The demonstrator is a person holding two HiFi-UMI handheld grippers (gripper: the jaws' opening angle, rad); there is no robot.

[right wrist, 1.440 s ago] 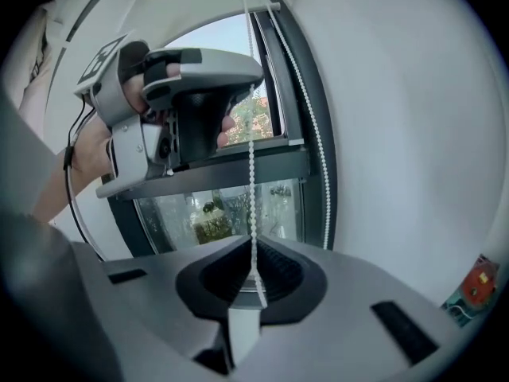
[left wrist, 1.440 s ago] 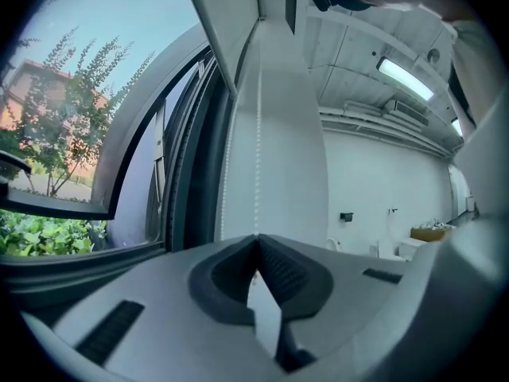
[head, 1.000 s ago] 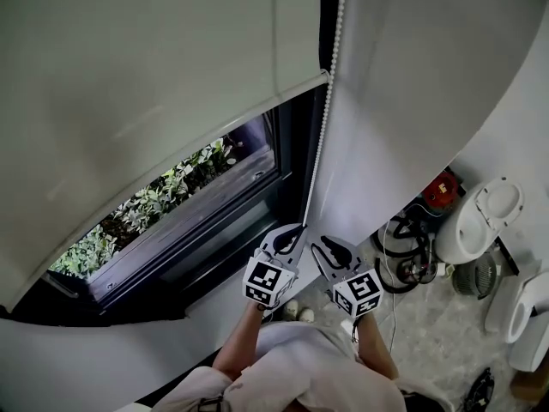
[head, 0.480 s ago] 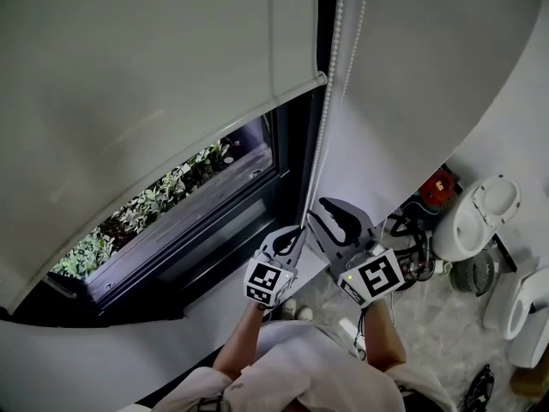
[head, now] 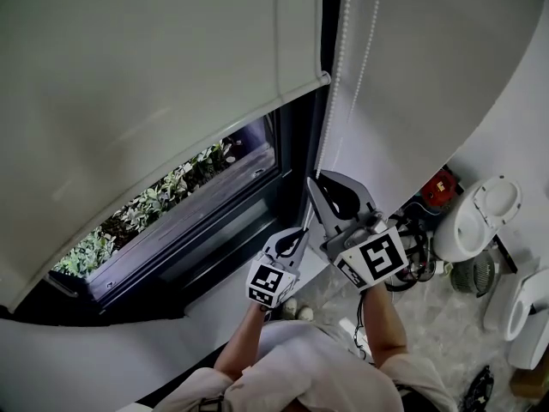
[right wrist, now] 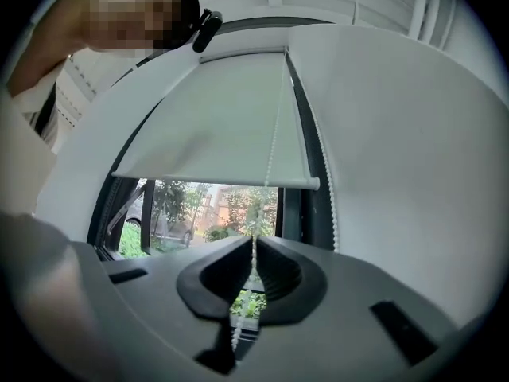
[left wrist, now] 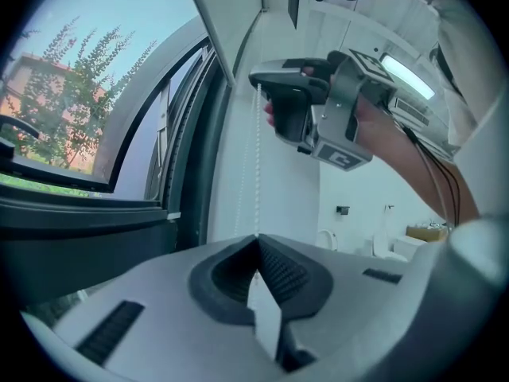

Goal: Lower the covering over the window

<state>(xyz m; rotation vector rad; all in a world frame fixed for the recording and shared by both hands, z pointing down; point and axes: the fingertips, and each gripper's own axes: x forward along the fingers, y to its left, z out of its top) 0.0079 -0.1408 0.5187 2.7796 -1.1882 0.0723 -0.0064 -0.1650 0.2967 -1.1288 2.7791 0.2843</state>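
A pale roller blind [head: 154,84] hangs partly down over the dark-framed window [head: 197,196], its bottom bar about halfway. A white bead chain [head: 345,41] runs down the frame's right side. My left gripper [head: 302,230] is shut on the chain low down; in the left gripper view the chain [left wrist: 257,157] ends in its closed tips [left wrist: 257,239]. My right gripper [head: 316,179] sits just above it on the same strand, jaws closing with the chain [right wrist: 274,134] pinched between them [right wrist: 254,241]. The second strand [right wrist: 326,189] hangs free to the right.
A white wall [head: 429,75] stands right of the window. On the floor at lower right are a white toilet [head: 480,217], a red object [head: 442,189] and coiled hoses [head: 403,239]. Green plants [head: 163,200] show outside.
My right gripper has climbed from beside the left gripper to above it and its jaws have come together on the chain. The left gripper has dropped slightly. The blind's edge looks unmoved.
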